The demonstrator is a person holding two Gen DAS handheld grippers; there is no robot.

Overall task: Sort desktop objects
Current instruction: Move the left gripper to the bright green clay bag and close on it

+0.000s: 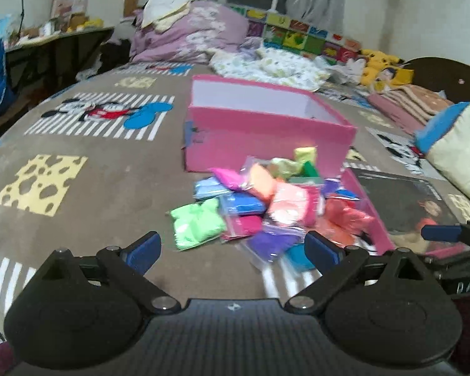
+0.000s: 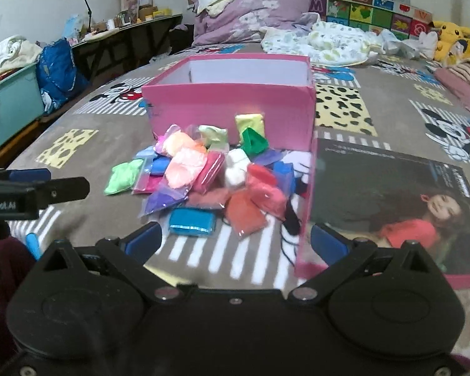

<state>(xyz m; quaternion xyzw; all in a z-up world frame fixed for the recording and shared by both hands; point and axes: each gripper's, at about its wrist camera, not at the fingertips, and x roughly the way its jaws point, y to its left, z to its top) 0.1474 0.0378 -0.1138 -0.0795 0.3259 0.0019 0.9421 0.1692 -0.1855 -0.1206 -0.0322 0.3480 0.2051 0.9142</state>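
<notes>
A pile of small bagged coloured clay packets (image 1: 260,200) (image 2: 203,172) lies on the bed in front of an open pink box (image 1: 266,125) (image 2: 232,106). The box lid (image 1: 401,206) (image 2: 388,200), printed with a girl's photo, lies to the right of the pile. My left gripper (image 1: 233,247) is open and empty, just short of the pile, near a light green packet (image 1: 195,222). My right gripper (image 2: 235,241) is open and empty, just before a turquoise packet (image 2: 192,221). The left gripper shows at the left edge of the right wrist view (image 2: 47,185).
The bed cover (image 1: 78,188) is brown with cartoon mouse and cheese prints. Piled quilts (image 1: 191,34) and plush toys (image 2: 454,40) lie at the far end. A cushion (image 1: 457,147) lies at the right. A desk (image 2: 134,31) and a teal bin (image 2: 9,106) stand left of the bed.
</notes>
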